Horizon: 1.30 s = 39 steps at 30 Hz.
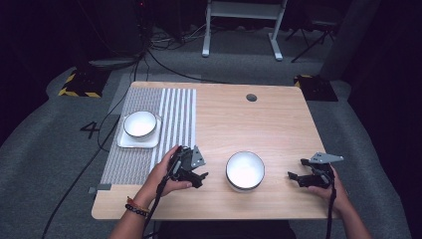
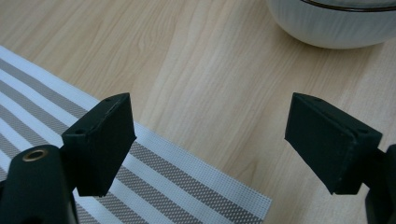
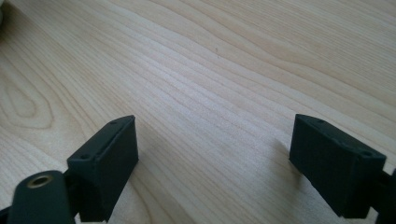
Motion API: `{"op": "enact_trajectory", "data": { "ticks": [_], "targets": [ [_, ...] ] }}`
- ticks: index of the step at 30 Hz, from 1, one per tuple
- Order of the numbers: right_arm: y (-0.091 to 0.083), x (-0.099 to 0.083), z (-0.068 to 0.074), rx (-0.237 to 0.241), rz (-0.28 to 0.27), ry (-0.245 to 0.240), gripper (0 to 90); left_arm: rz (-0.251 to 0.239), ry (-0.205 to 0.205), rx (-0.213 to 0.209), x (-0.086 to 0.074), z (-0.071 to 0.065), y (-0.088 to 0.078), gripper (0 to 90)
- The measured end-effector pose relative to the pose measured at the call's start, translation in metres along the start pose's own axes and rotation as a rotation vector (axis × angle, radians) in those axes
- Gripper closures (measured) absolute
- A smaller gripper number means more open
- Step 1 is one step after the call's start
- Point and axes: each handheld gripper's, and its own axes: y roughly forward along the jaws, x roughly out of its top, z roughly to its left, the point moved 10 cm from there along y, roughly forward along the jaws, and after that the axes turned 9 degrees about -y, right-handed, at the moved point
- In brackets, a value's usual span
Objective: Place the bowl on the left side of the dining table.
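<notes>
- left gripper [image 1: 197, 178]: jaws wide apart, nothing between them; held low over the wooden table [image 1: 278, 129], tips aimed toward the near bowl
- in the left gripper view, the gap between the jaws [image 2: 210, 144] shows bare wood plus a corner of the striped placemat [image 2: 154, 179] under and behind the left-hand jaw
- right gripper [image 1: 296, 178]: also spread wide, holding nothing; tips point inward toward the same bowl; the right gripper view shows plain wood grain between the jaws [image 3: 215, 154]
- near white bowl [image 1: 245, 171]: sits on bare table between the two grippers, just ahead of the left tips, a bit farther from the right tips; touched by neither; dark rim line, empty; in the left gripper view its lower wall [image 2: 334, 25] sits at the top, beyond the right-hand jaw
- far white bowl [image 1: 140, 123]: well beyond the left gripper, on a white square plate [image 1: 125, 141]; plate lies on the placemat [image 1: 144, 129]
- grommet hole [image 1: 251, 97]: at the table's far edge, well apart from both grippers
</notes>
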Motion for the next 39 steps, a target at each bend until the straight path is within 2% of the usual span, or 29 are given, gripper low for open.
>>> {"op": "enact_trajectory", "data": {
  "ticks": [2, 7, 13, 18, 19, 25, 30, 36, 37, 39],
  "targets": [
    [0.0, 0.0, 0.0, -0.001, 0.0, 0.0, 15.5, 0.021, 0.019, 0.0, -0.003, -0.002, 0.002, 16.0],
    [0.0, 0.0, 0.0, 0.0, 0.0, 0.0, 15.5, 0.041, 0.032, -0.026, -0.008, -0.013, 0.009, 15.9],
    [0.0, 0.0, 0.0, -0.001, 0.0, 0.0, 15.5, 0.042, 0.059, -0.047, -0.009, -0.024, 0.012, 16.0],
    [0.0, 0.0, 0.0, -0.001, 0.0, 0.0, 15.5, 0.048, 0.058, -0.08, -0.01, -0.031, 0.013, 15.9],
    [0.0, 0.0, 0.0, -0.001, 0.0, 0.0, 15.5, 0.047, 0.059, -0.073, -0.009, -0.032, 0.014, 16.0],
    [0.0, 0.0, 0.0, 0.0, 0.0, 0.0, 15.6, 0.058, 0.061, -0.092, -0.013, -0.04, 0.019, 16.0],
    [0.0, 0.0, 0.0, 0.0, 0.001, 0.0, 15.5, 0.055, 0.033, -0.129, -0.016, -0.048, 0.021, 16.0],
    [0.0, 0.0, 0.0, 0.0, 0.001, 0.0, 15.5, 0.053, 0.031, -0.153, -0.018, -0.055, 0.024, 16.0],
    [0.0, 0.0, 0.0, -0.001, 0.0, 0.0, 15.5, 0.061, 0.047, -0.146, -0.019, -0.055, 0.024, 16.0],
    [0.0, 0.0, 0.0, 0.0, 0.0, 0.0, 15.5, 0.06, 0.034, -0.155, -0.02, -0.059, 0.025, 16.0]
  ]
}}
